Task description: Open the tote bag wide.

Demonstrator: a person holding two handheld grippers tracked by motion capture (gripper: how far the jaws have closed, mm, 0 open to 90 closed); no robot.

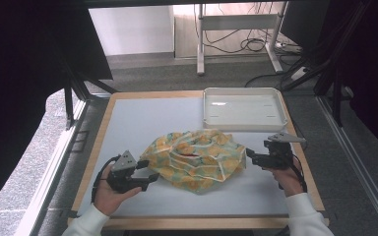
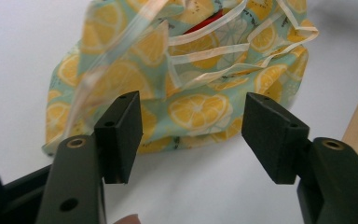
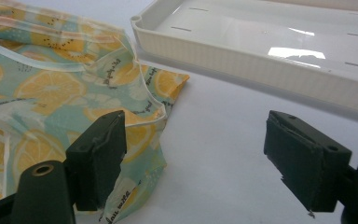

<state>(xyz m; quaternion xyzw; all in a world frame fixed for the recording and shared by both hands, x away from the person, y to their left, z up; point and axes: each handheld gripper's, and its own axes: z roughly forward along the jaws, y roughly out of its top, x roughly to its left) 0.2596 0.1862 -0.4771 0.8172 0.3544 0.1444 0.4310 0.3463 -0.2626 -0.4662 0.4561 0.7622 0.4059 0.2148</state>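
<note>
Lying crumpled near the middle of the white table top (image 1: 142, 123) is a lemon-print cloth bag (image 1: 197, 158), yellow citrus slices on pale green, with cream-coloured straps looped over its upper folds. A small patch of red shows in a gap between the folds in the left gripper view; what it belongs to cannot be told.

Left gripper (image 1: 146, 171): sits at the bag's left edge, held in the person's left hand (image 1: 109, 194). Jaws stand wide apart with nothing between them. In the left gripper view the bag (image 2: 186, 93) lies just beyond the jaw tips, and bare table shows in the gap. No contact with the cloth can be seen.

Right gripper (image 1: 251, 156): sits at the bag's right edge, held in the right hand (image 1: 289, 179). Jaws also stand wide apart and grip nothing. In the right gripper view the jaw on the picture's left stands in front of the cloth's (image 3: 60, 93) edge; whether it touches the cloth cannot be told. The other jaw stands over bare table.

Beyond the bag, toward the far right corner of the table, stands a shallow white tray (image 1: 242, 93), near the bag but apart from it. In the right gripper view the tray's ribbed wall (image 3: 261, 60) is close behind the cloth's corner.

A wooden border (image 1: 98, 142) runs round the table top.
</note>
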